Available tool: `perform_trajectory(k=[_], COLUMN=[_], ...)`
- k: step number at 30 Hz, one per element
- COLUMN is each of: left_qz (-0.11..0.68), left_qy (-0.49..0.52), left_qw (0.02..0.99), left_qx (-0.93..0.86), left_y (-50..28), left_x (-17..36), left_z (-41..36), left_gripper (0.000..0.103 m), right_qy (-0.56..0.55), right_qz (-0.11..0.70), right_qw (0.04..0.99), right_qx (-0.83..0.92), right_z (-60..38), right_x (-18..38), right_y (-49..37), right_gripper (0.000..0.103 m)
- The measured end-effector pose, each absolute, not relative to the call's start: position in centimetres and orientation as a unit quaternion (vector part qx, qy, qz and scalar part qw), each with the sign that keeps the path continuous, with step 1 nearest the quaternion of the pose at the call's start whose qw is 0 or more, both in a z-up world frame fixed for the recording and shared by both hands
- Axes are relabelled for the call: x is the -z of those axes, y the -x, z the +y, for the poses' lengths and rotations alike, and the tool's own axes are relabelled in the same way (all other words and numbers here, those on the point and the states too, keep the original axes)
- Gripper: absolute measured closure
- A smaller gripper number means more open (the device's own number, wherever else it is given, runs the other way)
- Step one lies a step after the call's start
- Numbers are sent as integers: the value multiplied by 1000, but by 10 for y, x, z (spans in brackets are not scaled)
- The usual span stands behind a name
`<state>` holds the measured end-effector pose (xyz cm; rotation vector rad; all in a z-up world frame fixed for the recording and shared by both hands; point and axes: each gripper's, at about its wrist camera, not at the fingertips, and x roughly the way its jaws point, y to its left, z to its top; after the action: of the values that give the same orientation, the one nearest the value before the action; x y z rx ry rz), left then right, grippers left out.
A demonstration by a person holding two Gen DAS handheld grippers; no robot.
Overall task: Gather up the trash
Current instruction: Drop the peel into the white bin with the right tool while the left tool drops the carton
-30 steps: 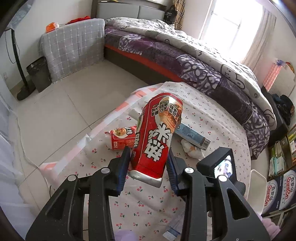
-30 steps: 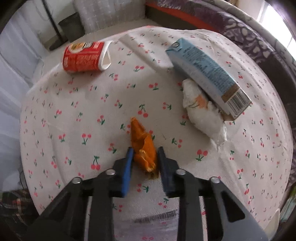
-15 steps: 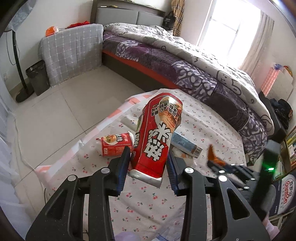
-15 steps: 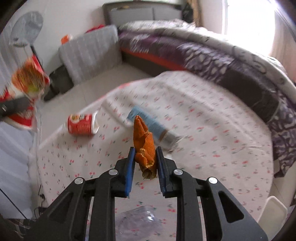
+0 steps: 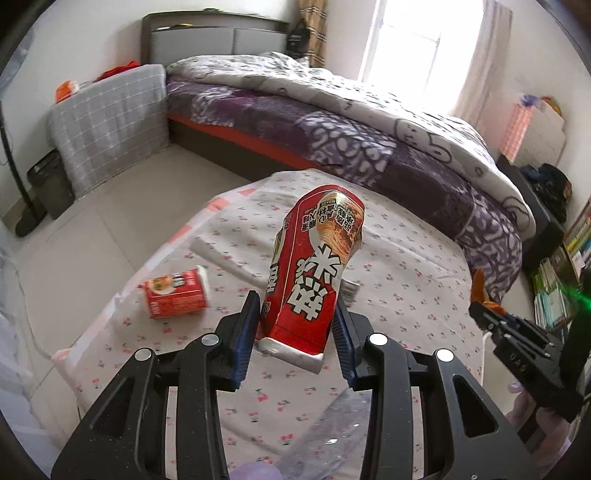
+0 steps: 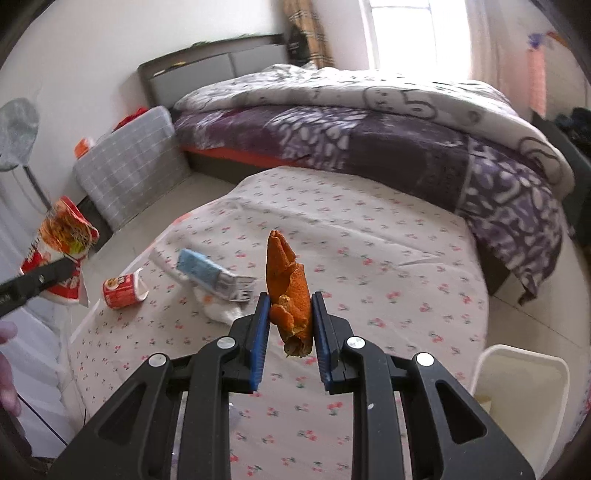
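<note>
A bed with a purple and white quilt fills the far side of the room, its headboard against the back wall, and a window glares bright behind it. Nearer stands the round worktop, draped in a white cloth printed with small cherries. A grey checked cover hangs over something left of the bed, with a dark bin on the floor beside it. A white bin sits at the worktop's right edge in the right wrist view. The left gripper is held above the worktop, its fingers pinching a red crumpled bag low on both sides, so that the bag stands upright and clear of the cloth. The right gripper is likewise held in the air over the cloth, its fingers pressed onto an orange peel that sticks up between them. Still lying on the cloth are a blue carton, on its side near the left of the worktop; a red cup, tipped over just left of the carton; and a white crumpled tissue touching the carton's near end.
</note>
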<state>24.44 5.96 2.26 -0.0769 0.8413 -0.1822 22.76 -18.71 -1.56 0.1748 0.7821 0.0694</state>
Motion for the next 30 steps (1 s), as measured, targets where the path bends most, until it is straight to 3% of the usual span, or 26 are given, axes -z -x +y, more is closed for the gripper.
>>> perform_trajectory(k=[15,27,30], left_qz=[399,392,390], left_qy=[-12,-51,-66], left_qw=[901,888,881], left_qx=[169,237,260], left_y=[-231,-213,-204], left_x=[-9,0,4], left_z=[-43,-117,-141], left_gripper=[66,66,66], right_qy=[-103,-74,-86], right_qz=[356,382,395], right_qw=[928,914,905], right_qx=[42,116,129], right_z=[-281,-343,-362], right_x=[-12,-1,4], right_y=[-178,-128,-118], right_gripper=[80,80,76])
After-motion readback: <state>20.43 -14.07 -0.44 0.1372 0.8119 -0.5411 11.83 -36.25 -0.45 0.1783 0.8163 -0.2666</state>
